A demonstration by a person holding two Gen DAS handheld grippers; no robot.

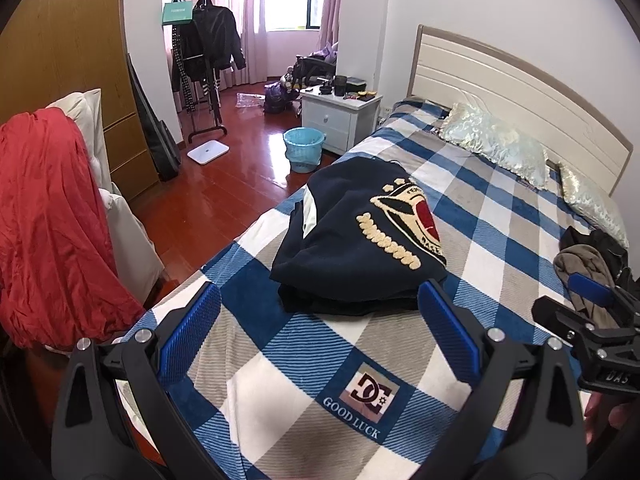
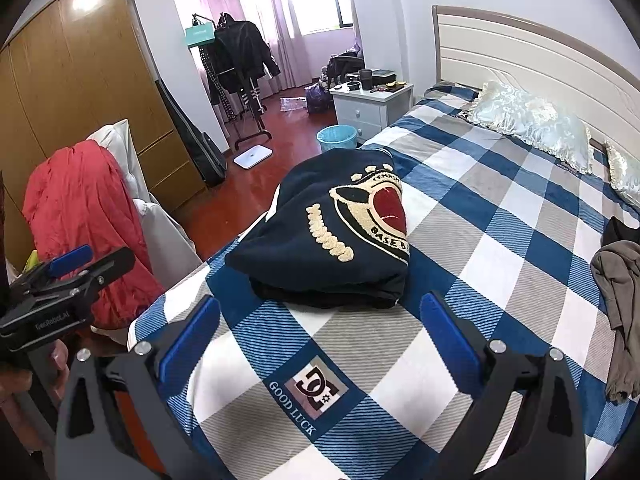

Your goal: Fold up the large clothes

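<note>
A navy sweatshirt [image 1: 360, 240] with a cream and red crest lies folded into a compact stack on the checked blanket of the bed [image 1: 500, 208]. It also shows in the right wrist view [image 2: 332, 236]. My left gripper [image 1: 320, 308] is open and empty, hovering just short of the stack's near edge. My right gripper [image 2: 320, 320] is open and empty too, at the same near edge. The right gripper shows at the right of the left wrist view [image 1: 592, 308]; the left gripper shows at the left of the right wrist view [image 2: 68, 272].
A brown and black clothes pile [image 1: 592, 272] lies on the bed at the right. Two pillows [image 1: 496, 144] sit by the headboard. A chair with a red cloth [image 1: 52, 224] stands left of the bed. A blue bin [image 1: 302, 148] and a white nightstand [image 1: 340, 112] stand beyond.
</note>
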